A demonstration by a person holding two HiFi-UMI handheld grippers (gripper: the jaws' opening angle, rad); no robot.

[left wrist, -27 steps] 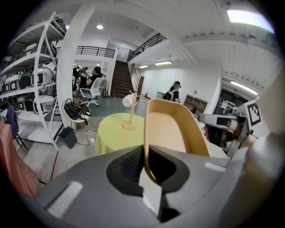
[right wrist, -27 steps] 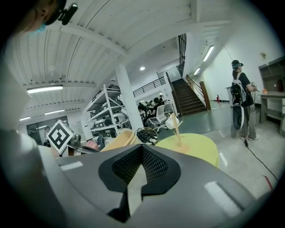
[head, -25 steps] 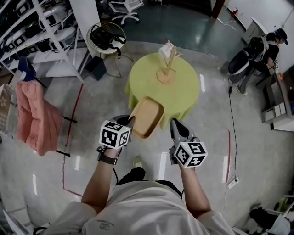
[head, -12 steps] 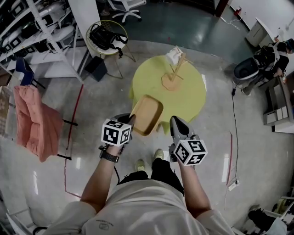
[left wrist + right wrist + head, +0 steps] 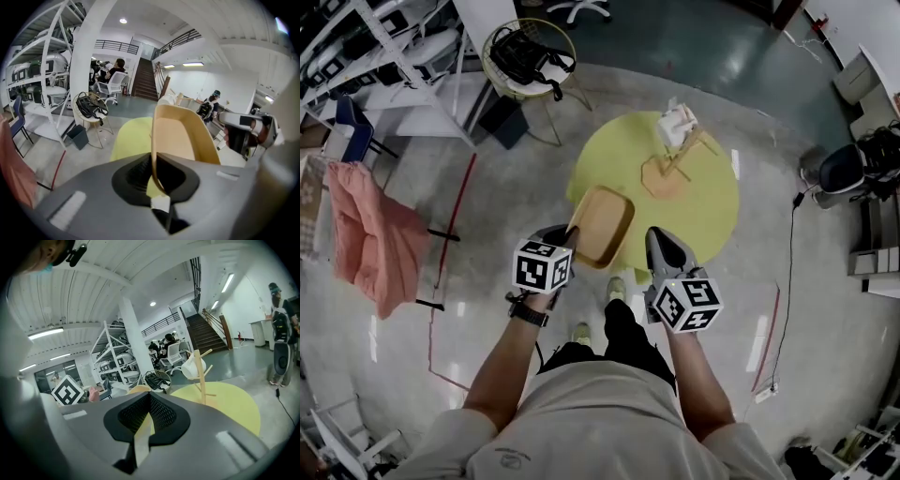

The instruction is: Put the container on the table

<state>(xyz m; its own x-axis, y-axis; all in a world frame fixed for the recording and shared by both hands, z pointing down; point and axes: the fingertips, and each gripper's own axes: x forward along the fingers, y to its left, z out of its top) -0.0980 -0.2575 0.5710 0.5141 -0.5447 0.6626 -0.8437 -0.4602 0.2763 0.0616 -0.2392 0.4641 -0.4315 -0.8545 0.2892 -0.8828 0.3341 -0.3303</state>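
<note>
A shallow tan wooden container (image 5: 600,226) hangs in the air over the near edge of the round table with the yellow-green cloth (image 5: 717,206). My left gripper (image 5: 569,240) is shut on its near rim. In the left gripper view the container (image 5: 180,136) stands on edge, its thin rim pinched between the jaws of the left gripper (image 5: 154,174). My right gripper (image 5: 661,246) hovers just right of the container, shut and holding nothing. In the right gripper view the right gripper (image 5: 149,420) points at the table (image 5: 234,404).
A wooden mug tree (image 5: 675,159) with a white mug (image 5: 679,120) stands on the far half of the table. A round wire chair with a black bag (image 5: 525,58), shelving (image 5: 380,52) and a pink cloth (image 5: 370,230) lie left. A person (image 5: 862,164) is at the right.
The table has come nearer and shifted right in the head view as the person stepped forward. The left gripper still holds the container, which now overlaps the table's near edge.
</note>
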